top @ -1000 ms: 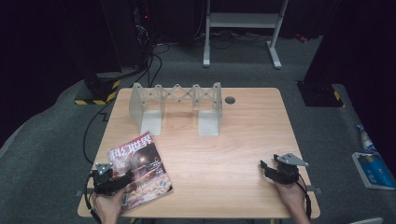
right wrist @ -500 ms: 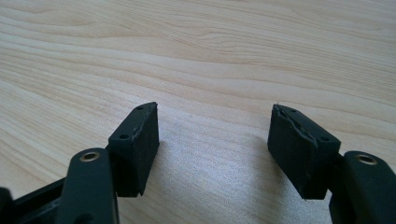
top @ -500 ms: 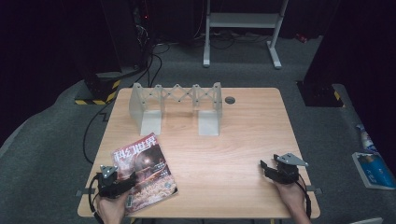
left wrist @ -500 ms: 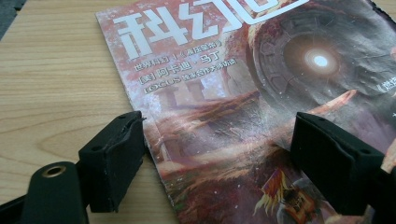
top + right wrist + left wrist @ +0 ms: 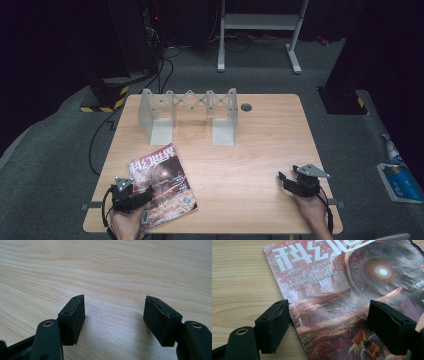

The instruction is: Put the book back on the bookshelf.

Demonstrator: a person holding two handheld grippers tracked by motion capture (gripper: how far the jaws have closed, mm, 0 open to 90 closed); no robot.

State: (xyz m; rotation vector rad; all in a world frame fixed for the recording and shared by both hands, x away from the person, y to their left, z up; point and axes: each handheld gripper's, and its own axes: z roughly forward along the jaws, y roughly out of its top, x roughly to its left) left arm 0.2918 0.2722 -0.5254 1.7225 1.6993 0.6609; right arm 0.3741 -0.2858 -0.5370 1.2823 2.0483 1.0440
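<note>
A magazine [image 5: 162, 182] with a reddish cover and white Chinese title lies flat near the table's front left. My left gripper [image 5: 143, 193] is over its lower left part. In the left gripper view the magazine [image 5: 337, 290] spreads under the left gripper [image 5: 329, 307], whose jaws stand wide apart: one by the magazine's edge, the other above the cover, neither pinching it. My right gripper [image 5: 282, 181] rests at the table's front right, pointing left. In the right gripper view the right gripper [image 5: 115, 301] is open over bare wood.
A grey folding metal rack [image 5: 190, 112] stands at the back of the wooden table [image 5: 260, 145], beside a round cable hole [image 5: 245, 107]. On the floor are cables [image 5: 160, 75], a white stand [image 5: 260, 30] and a blue item [image 5: 397, 177].
My left gripper and the magazine have both shifted a little to the right. The right gripper has stayed where it was.
</note>
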